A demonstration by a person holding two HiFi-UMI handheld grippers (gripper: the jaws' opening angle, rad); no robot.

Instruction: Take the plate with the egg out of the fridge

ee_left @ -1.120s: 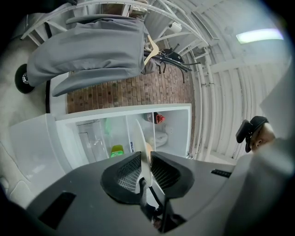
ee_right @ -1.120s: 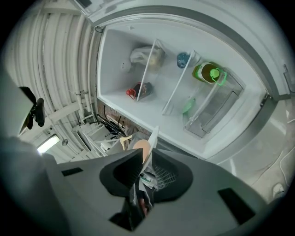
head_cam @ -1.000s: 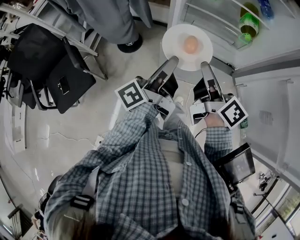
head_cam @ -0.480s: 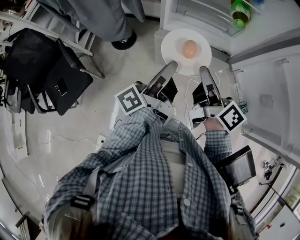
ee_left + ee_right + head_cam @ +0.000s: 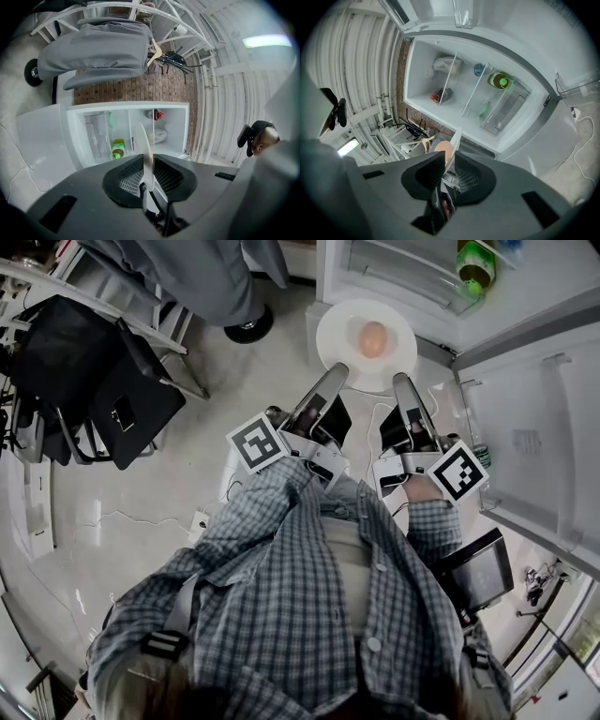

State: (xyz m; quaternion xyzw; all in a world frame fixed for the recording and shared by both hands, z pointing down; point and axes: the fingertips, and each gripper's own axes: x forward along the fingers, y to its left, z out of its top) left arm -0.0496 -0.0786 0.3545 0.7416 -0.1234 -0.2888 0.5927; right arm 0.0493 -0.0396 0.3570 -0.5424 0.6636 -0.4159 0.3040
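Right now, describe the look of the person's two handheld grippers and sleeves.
The left gripper and right gripper look alike: long, tapering, silver-grey two-jaw tools with black mesh-textured pads. Each carries a white cube printed with black square markers. The sleeves belong to a blue-grey and white checked shirt. Grey shoulder straps with black buckles run over it.

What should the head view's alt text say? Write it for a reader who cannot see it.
Seen from above, a person in a checked shirt holds a white plate with one egg on it, the left gripper and right gripper each clamped on its near rim. The open fridge stands beyond, a green bottle inside.
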